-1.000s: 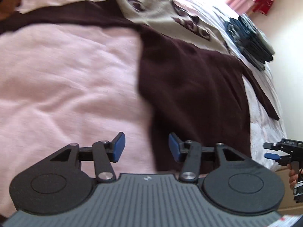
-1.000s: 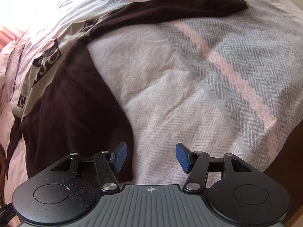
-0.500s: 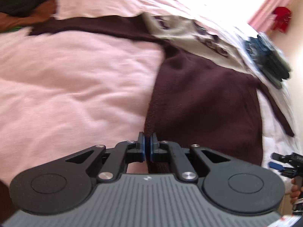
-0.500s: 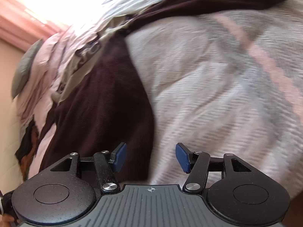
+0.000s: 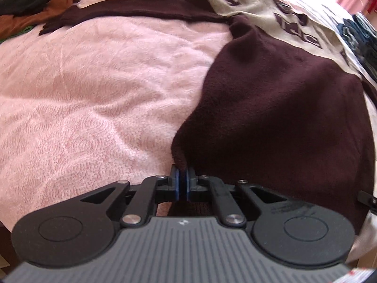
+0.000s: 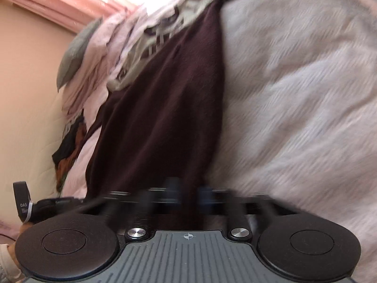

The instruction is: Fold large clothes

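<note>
- On the bed, left wrist view: we see the left gripper (image 5: 182, 185) with its blue pads pressed together on the near hem corner of the maroon sweater (image 5: 282, 122), which rises in a small peak from the pink fleece blanket (image 5: 94, 99).
- The sweater lies spread face up, its body running away from us toward a beige chest panel with dark lettering (image 5: 282, 16); one sleeve (image 5: 132, 11) stretches out to the left across the blanket.
- At the far left edge lies a heap of black and rust-brown clothes (image 5: 30, 4), well apart from the sweater.
- Right wrist view: the right gripper (image 6: 188, 194) sits at the opposite hem corner of the same sweater, here over a pale woven blanket (image 6: 306, 94). Motion blur smears the fingers; dark cloth runs down between them, but we cannot tell whether they are spread or already pinching.
- At the lower left of this view, the left gripper shows beside a beige wall (image 6: 26, 94).
- Step in hand, as we judge it: securing both hem corners ahead of the first fold; no fold shows in the body yet.
- The next move, in our reading, calls for a firm right-hand pinch, then an even lift of both corners carried toward the chest panel, keeping the hem taut so the body doubles over without bunching.
</note>
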Available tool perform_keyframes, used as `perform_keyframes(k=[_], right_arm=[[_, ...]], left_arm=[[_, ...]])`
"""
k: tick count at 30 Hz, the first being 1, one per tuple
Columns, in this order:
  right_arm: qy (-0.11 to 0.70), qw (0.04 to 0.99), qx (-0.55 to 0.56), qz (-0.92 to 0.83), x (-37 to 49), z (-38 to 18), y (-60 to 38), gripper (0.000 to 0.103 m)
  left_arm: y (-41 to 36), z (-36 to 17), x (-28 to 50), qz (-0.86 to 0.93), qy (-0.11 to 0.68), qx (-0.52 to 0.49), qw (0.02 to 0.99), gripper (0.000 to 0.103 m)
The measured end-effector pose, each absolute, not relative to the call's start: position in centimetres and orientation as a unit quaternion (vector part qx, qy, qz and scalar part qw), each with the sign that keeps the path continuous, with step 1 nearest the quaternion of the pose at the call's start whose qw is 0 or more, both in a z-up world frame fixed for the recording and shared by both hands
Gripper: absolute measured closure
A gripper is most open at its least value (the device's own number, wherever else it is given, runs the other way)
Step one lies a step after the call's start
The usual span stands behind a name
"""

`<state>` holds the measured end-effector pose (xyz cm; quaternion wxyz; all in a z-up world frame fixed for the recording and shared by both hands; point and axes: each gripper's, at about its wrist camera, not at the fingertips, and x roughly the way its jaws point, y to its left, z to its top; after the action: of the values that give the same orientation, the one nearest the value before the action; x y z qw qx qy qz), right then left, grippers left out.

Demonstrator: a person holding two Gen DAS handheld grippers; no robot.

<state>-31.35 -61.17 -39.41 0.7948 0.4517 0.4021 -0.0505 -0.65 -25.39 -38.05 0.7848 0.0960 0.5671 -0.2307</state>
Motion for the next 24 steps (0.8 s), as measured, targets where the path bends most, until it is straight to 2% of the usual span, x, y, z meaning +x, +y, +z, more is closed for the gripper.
perform_keyframes(k=[4, 7, 10, 13, 16, 18, 20, 24], right_arm=[[0.397, 0.795, 0.454, -0.059, -34.3, -34.9, -64.2, 0.102], [0.414, 0.793, 0.440, -0.083, -36.3, -33.0, -66.5, 0.102], [0.441, 0.778, 0.432, -0.114, -35.7, -34.6, -66.5, 0.102], [0.539, 0.741, 0.376, -0.139, -33.5, -37.1, -64.7, 0.099], [0.548, 0.752, 0.341, -0.133, -33.2, -36.1, -63.3, 0.084], [0.548, 0.748, 0.346, -0.145, -33.3, -35.3, -63.5, 0.067], [0.534, 0.748, 0.353, -0.175, -33.3, -34.5, -64.2, 0.063], [0.484, 0.742, 0.378, -0.268, -32.8, -33.7, -66.7, 0.062]], left_arm=[[-24.5, -34.8, -2.4, -0.268, 0.570, 0.064, 0.774, 0.100], [-25.2, -34.5, -5.1, -0.299, 0.577, 0.061, 0.758, 0.099], [-26.5, -37.1, -7.0, -0.291, 0.586, 0.084, 0.752, 0.098], [-27.0, -38.7, -7.6, -0.278, 0.594, 0.104, 0.747, 0.095], [-25.8, -37.4, -6.9, -0.284, 0.596, 0.105, 0.744, 0.073], [-24.2, -36.6, -5.6, -0.272, 0.587, 0.105, 0.756, 0.073], [-22.8, -35.9, -3.4, -0.244, 0.569, 0.097, 0.779, 0.071], [-21.0, -35.5, 4.5, -0.168, 0.531, 0.024, 0.830, 0.071]])
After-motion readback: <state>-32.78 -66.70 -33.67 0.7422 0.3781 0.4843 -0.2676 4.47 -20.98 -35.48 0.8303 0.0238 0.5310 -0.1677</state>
